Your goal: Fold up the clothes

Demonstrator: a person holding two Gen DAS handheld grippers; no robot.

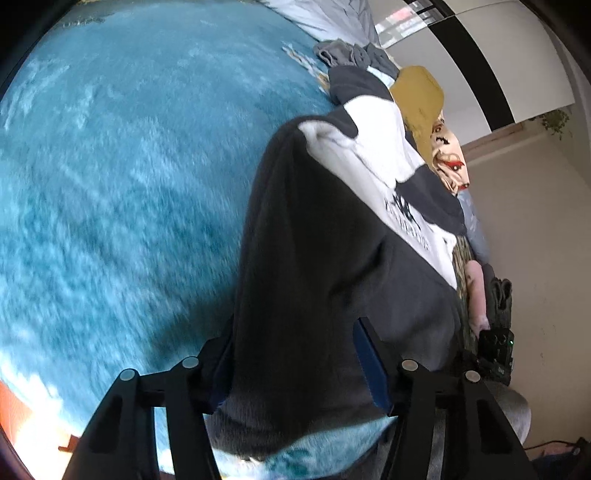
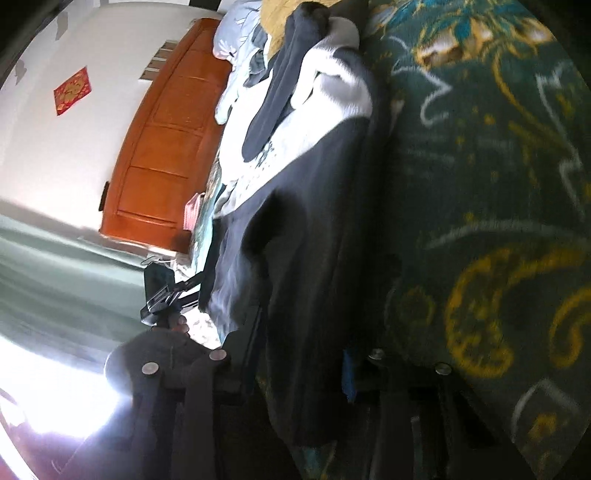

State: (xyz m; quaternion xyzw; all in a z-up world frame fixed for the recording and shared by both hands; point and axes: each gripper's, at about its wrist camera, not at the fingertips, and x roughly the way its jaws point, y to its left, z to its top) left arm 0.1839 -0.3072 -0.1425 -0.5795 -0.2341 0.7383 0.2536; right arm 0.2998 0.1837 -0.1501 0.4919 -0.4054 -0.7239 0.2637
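A dark grey and white sweatshirt (image 1: 325, 251) with black lettering on its white panel lies on a teal patterned bed cover (image 1: 129, 166). My left gripper (image 1: 295, 369) is shut on the sweatshirt's dark hem, cloth bunched between its fingers. In the right wrist view the same sweatshirt (image 2: 314, 221) stretches away along the bed, and my right gripper (image 2: 303, 369) is shut on another part of its dark hem. The left gripper (image 2: 162, 295) shows in the right wrist view at the bed's edge, and the right gripper (image 1: 495, 350) shows in the left wrist view.
A pile of other clothes lies at the far end of the bed: a mustard garment (image 1: 417, 99), grey items (image 1: 351, 55) and pale blue cloth (image 2: 240, 33). A wooden door (image 2: 162, 147) and white wall stand beyond the bed. The bed cover (image 2: 480, 184) fills the right.
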